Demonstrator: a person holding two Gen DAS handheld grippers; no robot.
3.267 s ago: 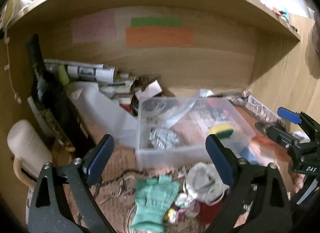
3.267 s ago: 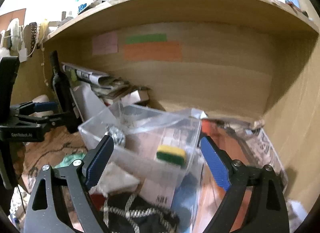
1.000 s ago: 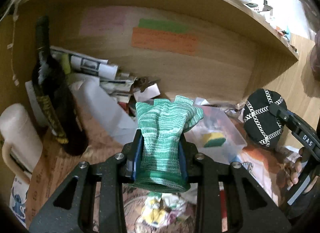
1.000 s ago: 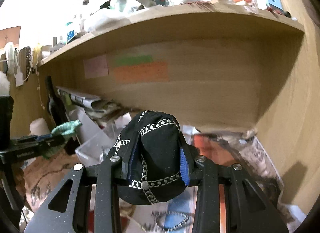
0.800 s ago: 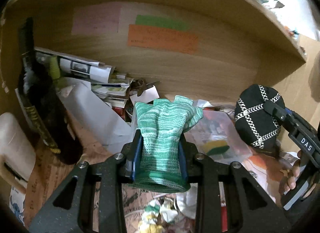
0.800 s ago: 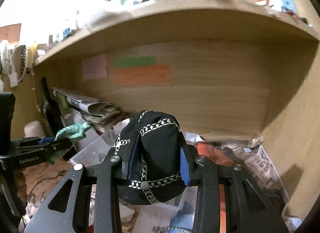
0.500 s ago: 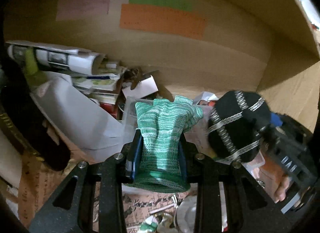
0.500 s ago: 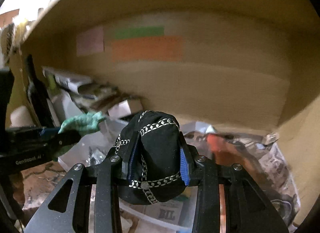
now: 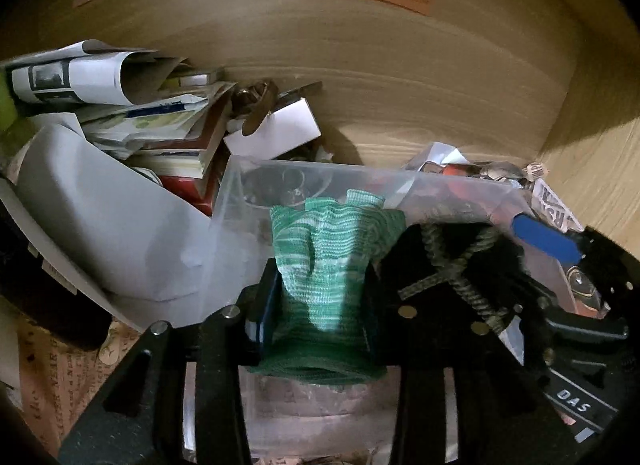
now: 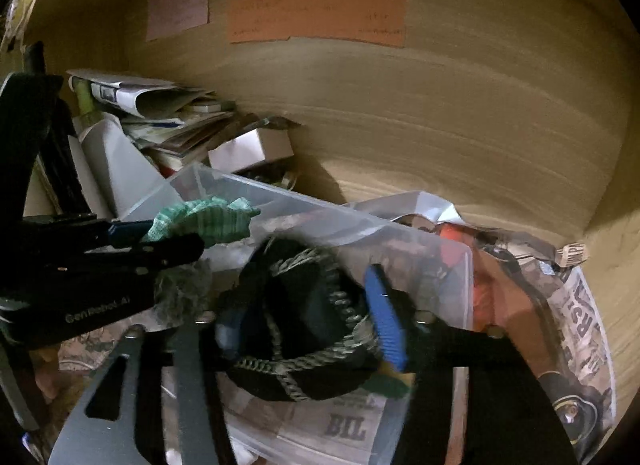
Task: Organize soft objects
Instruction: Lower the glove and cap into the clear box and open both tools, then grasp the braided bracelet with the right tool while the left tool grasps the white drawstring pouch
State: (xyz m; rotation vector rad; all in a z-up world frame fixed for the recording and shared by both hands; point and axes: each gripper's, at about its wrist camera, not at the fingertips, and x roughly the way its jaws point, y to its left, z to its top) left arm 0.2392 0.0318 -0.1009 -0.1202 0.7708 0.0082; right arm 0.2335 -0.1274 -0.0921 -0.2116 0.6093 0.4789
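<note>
Left gripper (image 9: 320,305) pinching green glove (image 9: 328,261), right gripper (image 10: 308,329) spreading off black cap (image 10: 304,325) (blurred) above clear bin (image 10: 440,249); crowding together, either risking snagging the rim.

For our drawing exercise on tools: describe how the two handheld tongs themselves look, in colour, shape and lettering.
Both are black, angular frames with cut-out openings and silver screw heads. The left tongs and right tongs carry blue pads on their fingers. White lettering shows on their sides: "GenRobot.AI" on the left, "DAS" on the right.

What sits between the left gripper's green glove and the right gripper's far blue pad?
The black cap, in the left wrist view. It fills the stretch from the green glove to the blue pad, over the clear bin.
</note>
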